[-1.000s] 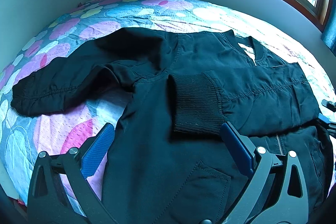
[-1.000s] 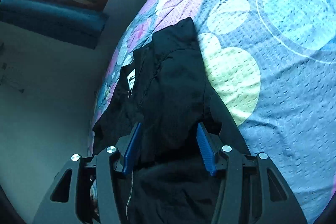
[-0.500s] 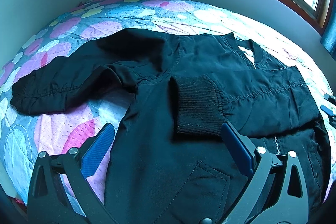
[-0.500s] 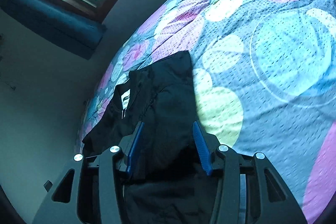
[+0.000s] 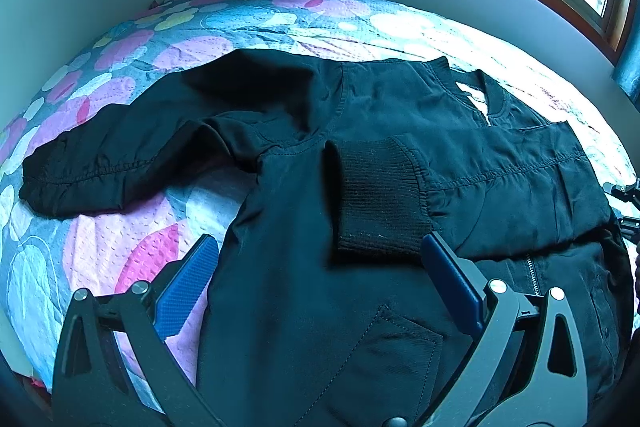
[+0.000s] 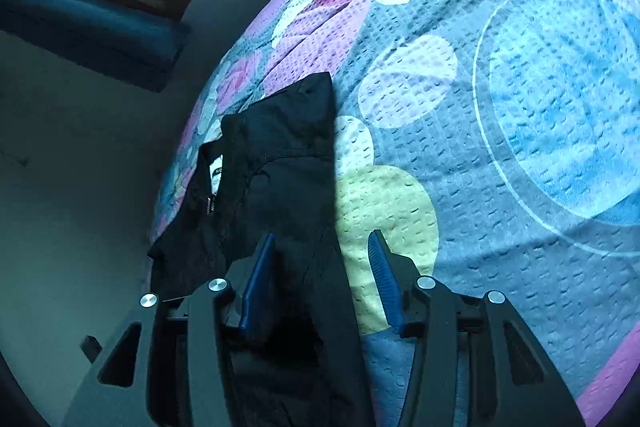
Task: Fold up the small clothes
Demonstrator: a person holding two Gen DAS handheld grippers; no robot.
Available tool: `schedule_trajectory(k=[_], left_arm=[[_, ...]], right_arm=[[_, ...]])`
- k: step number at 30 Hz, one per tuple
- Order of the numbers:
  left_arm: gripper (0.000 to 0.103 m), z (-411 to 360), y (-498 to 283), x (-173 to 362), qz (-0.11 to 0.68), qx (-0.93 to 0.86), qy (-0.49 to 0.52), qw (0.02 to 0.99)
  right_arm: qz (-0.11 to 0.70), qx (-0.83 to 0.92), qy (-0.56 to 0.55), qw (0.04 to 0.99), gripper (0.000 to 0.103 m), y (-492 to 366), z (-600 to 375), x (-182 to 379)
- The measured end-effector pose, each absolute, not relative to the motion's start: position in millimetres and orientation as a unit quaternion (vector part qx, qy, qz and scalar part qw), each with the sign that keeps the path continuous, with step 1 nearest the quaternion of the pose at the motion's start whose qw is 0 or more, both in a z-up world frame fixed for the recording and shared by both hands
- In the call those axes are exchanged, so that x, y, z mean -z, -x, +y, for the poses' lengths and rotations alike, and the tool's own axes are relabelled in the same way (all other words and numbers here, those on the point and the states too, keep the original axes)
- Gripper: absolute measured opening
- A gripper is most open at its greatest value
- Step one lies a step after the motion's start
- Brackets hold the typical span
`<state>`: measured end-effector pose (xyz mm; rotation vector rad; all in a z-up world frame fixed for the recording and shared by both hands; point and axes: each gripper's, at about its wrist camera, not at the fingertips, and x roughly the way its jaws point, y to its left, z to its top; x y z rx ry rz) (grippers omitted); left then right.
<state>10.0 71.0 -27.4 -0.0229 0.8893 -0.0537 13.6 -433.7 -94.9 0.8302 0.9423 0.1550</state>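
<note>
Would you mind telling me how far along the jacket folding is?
Done: one sleeve lies folded across the black jacket. In hand: nothing; the left hand-held gripper and right hand-held gripper are both open. Left: the other sleeve, spread on the bedspread, and the body fold.

Jacket (image 5: 360, 155): hem runs off the bottom edge of the left wrist view, behind the left gripper (image 5: 320, 263) frame. Label (image 6: 216, 174) print too small to read. Right gripper (image 5: 624, 203) cut off at the frame edge. Bed (image 6: 500, 131) under the jacket hidden.
</note>
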Motion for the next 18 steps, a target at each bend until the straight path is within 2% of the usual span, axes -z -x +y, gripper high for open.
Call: schedule_trajectory(k=[4,5,6,7,8,12,14,17,18], left_arm=[[0.101,68.1,-11.3,31.6,0.436,0.026,0.009,0.900],[0.101,67.2,-11.6,32.5,0.438,0.026,0.008,0.899],[0.101,66.4,-11.4,33.3,0.439,0.027,0.007,0.898],[0.101,65.8,-11.3,33.6,0.439,0.027,0.007,0.898],[0.101,65.4,-11.0,33.7,0.438,0.028,0.006,0.898],[0.101,66.8,-11.8,34.3,0.438,0.028,0.008,0.898],[0.101,68.1,-12.1,35.0,0.439,0.027,0.009,0.898],[0.101,68.6,-14.6,37.6,0.443,0.026,0.010,0.896],[0.101,68.9,-15.1,38.4,0.444,0.026,0.010,0.896]], right_arm=[[0.453,-0.085,-0.325,0.826,0.049,-22.3,-406.3,83.5],[0.458,-0.086,-0.312,0.828,0.044,-26.0,-400.0,83.2],[0.464,-0.082,-0.300,0.829,0.030,-28.0,-396.3,84.4],[0.472,-0.074,-0.285,0.831,0.027,-28.9,-394.4,86.6],[0.476,-0.070,-0.277,0.832,0.019,-28.6,-395.3,89.6],[0.465,-0.046,-0.315,0.826,0.010,-18.9,-423.9,109.1],[0.448,-0.068,-0.374,0.809,0.010,-12.8,-443.1,122.4],[0.441,-0.085,-0.376,0.810,0.013,-12.2,-447.3,123.7],[0.443,-0.088,-0.379,0.808,0.018,-12.3,-448.9,121.8]])
